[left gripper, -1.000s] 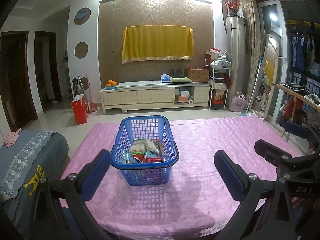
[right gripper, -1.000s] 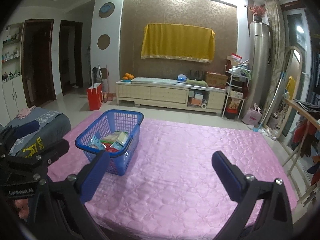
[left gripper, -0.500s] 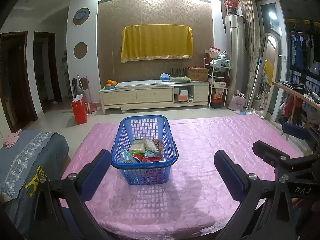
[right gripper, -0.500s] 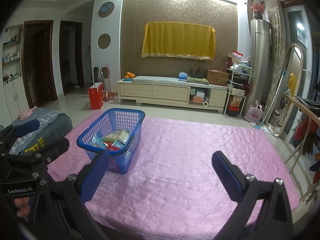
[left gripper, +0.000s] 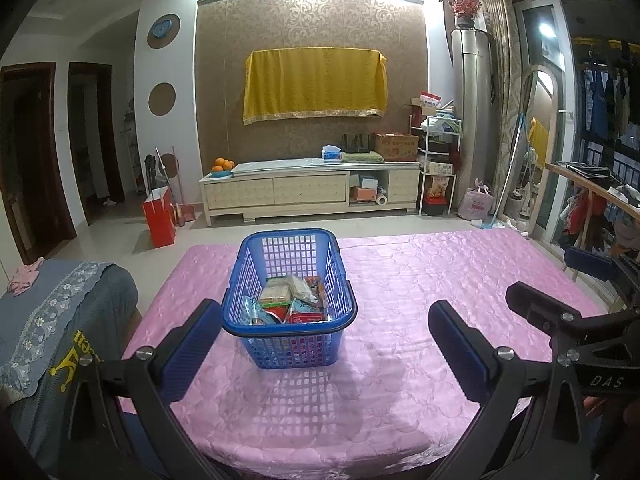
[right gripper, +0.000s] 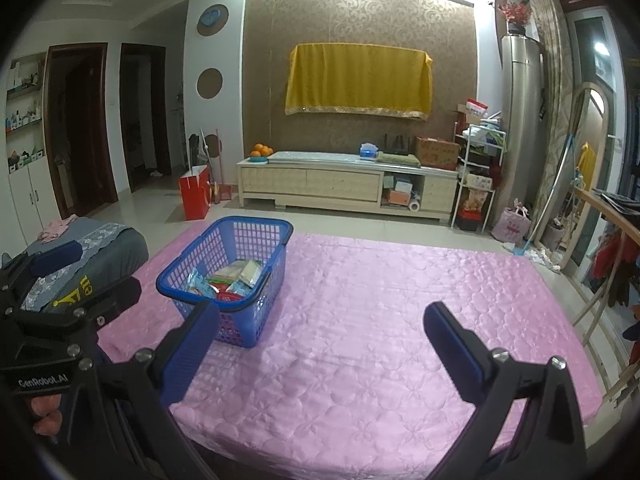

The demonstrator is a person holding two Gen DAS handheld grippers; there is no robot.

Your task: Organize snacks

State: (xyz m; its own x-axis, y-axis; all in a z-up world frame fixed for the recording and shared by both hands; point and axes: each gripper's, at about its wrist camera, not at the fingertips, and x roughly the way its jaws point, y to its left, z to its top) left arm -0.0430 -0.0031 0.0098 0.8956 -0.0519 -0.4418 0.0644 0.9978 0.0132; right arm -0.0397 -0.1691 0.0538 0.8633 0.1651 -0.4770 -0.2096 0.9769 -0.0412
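A blue plastic basket (left gripper: 289, 300) stands upright on the desk (left gripper: 420, 320), which is covered by a shiny pink quilted cloth (right gripper: 380, 320). Inside the basket lie the snacks (left gripper: 290, 300), a loose heap of small packets in pale, red and blue wrappers, filling only the bottom; their labels are too small to read. The basket sits toward the left half of the desk, near the edge closest to the tools.

The left tool (left gripper: 325, 338) hangs above the near edge of the desk, pointed straight at the basket. Its two blue pads are spread wide, one on either side of the basket as seen from its own camera, with nothing between them and not touching the basket. The right tool (right gripper: 320, 340) is off to the right of it, above the bare pink cloth, also spread wide and holding nothing; its left pad overlaps the near corner of the basket in its view, but I cannot tell whether it is actually close to it.

To the left of the desk is a grey seat with a blue lace-trimmed cover (left gripper: 48, 320). Across the tiled floor stands a long pale cabinet (left gripper: 312, 192) with a bowl of oranges (left gripper: 222, 166) on its left end, and a yellow cloth (left gripper: 315, 84) hangs on the patterned wall above it. A red paper bag (left gripper: 160, 216) stands on the floor near the cabinet.
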